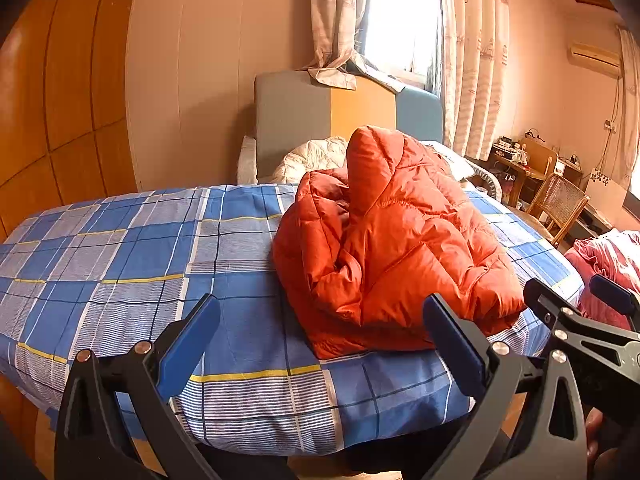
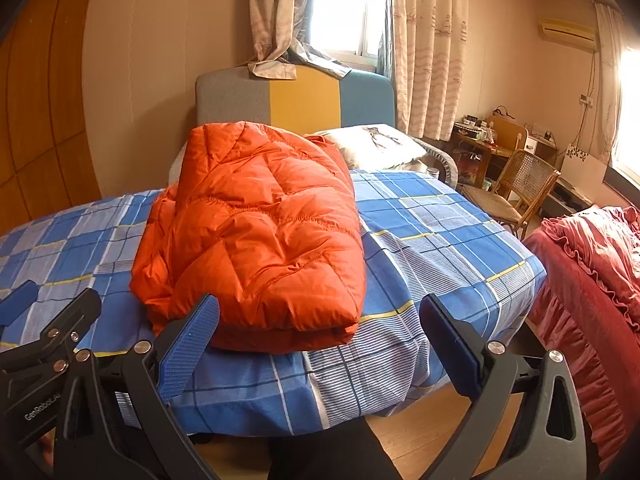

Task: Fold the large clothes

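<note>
Orange quilted down jacket (image 1: 394,240) lies folded in a thick bundle on the blue plaid bedsheet (image 1: 120,264), near the foot edge of the bed, hood end toward the headboard (image 2: 296,100). Left gripper (image 1: 320,344) hangs above the bed's near edge, jaws spread wide, holding nothing, short of the jacket. Right gripper (image 2: 320,344) likewise wide open and empty, its left blue pad (image 2: 186,350) just before the bundle's front fold. Wicker chair (image 2: 516,188) stands beyond; red ruffled bedding (image 2: 592,264) at right.
</note>
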Demonstrator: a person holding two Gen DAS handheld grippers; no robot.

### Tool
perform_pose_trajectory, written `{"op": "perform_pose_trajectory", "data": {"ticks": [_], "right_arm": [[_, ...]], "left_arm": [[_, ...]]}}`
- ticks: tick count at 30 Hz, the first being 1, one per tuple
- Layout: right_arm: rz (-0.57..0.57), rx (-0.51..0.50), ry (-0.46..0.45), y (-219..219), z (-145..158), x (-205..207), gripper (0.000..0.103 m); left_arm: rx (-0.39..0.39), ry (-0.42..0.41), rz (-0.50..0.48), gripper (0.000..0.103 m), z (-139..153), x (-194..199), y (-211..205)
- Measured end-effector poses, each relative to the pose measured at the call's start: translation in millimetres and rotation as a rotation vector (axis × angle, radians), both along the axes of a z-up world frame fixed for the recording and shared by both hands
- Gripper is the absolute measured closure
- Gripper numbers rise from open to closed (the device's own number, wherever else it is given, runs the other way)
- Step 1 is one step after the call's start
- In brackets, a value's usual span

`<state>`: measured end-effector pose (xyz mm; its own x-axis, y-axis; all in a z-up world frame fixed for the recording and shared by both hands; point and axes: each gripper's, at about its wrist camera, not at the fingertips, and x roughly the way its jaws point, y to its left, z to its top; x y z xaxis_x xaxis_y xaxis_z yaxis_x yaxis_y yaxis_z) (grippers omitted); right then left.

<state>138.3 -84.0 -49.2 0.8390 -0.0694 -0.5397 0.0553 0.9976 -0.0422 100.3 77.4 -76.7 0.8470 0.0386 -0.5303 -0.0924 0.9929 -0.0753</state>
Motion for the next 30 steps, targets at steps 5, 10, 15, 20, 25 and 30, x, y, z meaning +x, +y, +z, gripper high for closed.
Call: {"op": "perform_pose_trajectory", "data": {"ticks": [5, 10, 15, 20, 25, 30], "right_arm": [[-0.008, 0.001, -0.018, -3.0, 5.0, -2.1, 0.003], [-0.007, -0.002, -0.019, -2.0, 5.8, -2.6, 0.003], [-0.007, -0.006, -0.023, -2.1, 6.1, -2.8, 0.003], [-0.006, -0.004, -0.018, -1.9, 5.1, -3.2, 0.003], [-0.004, -0.003, -0.017, -2.3, 5.2, -3.2, 0.003], [0.0, -0.006, -0.008, -1.4, 3.1, -1.8, 0.003]], "left_arm": [[-0.001, -0.011, -0.003, 0.002, 4.5, -2.0, -0.1], [-0.001, -0.015, -0.013, 0.002, 6.8, -3.4, -2.1], [0.002, -0.025, -0.016, 0.002, 9.5, -5.4, -3.5], [0.003, -0.029, -0.02, 0.002, 10.5, -5.8, -4.0], [0.009, -0.031, -0.025, 0.002, 10.3, -6.1, -5.6], [0.035, -0.028, -0.031, 0.002, 9.2, -6.8, -8.9]]}}
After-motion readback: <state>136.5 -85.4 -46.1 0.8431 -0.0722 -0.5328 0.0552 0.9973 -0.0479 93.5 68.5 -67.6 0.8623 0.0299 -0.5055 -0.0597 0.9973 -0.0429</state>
